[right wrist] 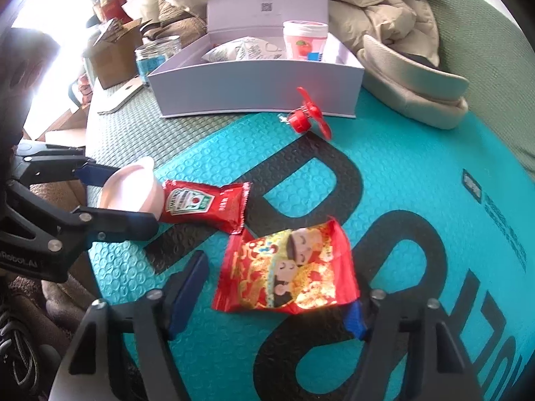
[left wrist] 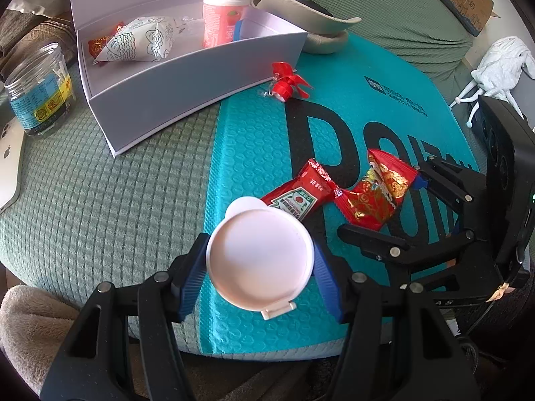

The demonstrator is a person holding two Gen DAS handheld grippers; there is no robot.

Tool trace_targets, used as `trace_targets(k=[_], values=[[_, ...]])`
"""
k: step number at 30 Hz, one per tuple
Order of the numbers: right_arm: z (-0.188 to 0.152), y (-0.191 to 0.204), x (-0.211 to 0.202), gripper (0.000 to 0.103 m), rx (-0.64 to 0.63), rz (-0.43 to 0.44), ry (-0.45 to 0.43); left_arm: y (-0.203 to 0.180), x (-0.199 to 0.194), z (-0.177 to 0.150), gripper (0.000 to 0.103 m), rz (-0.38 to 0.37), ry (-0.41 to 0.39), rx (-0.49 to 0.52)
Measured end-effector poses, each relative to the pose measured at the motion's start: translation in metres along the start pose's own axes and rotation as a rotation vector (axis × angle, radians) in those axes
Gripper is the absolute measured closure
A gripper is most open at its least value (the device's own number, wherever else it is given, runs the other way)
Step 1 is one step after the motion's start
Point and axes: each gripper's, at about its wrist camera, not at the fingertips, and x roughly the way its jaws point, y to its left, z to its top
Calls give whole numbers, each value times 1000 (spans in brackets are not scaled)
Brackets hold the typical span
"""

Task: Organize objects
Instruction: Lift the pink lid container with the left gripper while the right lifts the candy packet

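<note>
The left gripper (left wrist: 260, 264) squeezes a white tub (left wrist: 260, 260) by its round sides, close to us. The tub looks hard, light and a bit slippery, so a hold on the middle of its sides seems best.

Beside it, the right gripper (right wrist: 274, 297) stands wide around a shiny red snack bag (right wrist: 287, 270). One pad touches the bag's corner, but it is not pinched. The bag looks thin, crinkly and light, so I think pinching the two edges would work. A ketchup packet (right wrist: 204, 205) lies just past it on the blue mat (right wrist: 401, 167).

Far off, the white box (right wrist: 254, 90) stands open with a pink jar (right wrist: 304, 41) inside.
</note>
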Motion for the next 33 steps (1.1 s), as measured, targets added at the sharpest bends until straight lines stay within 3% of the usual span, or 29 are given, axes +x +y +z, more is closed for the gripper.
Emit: trace_targets(k=[3,5,7,20,33], values=[[-1,-3,0,46,29,-4,-11,-3,5,-1,45,-3,-3,-8],[0,-2,-3,60,24,0,-22,-1,3,-2,45,-2,-3,-14],[2,-2,-7,65,23,4,-32,-1,1,-3,45,2,-6,-17],[8,2,-19,68,12,6,-47,6,-23,-6,45,9,-47,-23],[24,18,-35,69,-32,54,-86,-1,-24,8,45,36,-85,-40]])
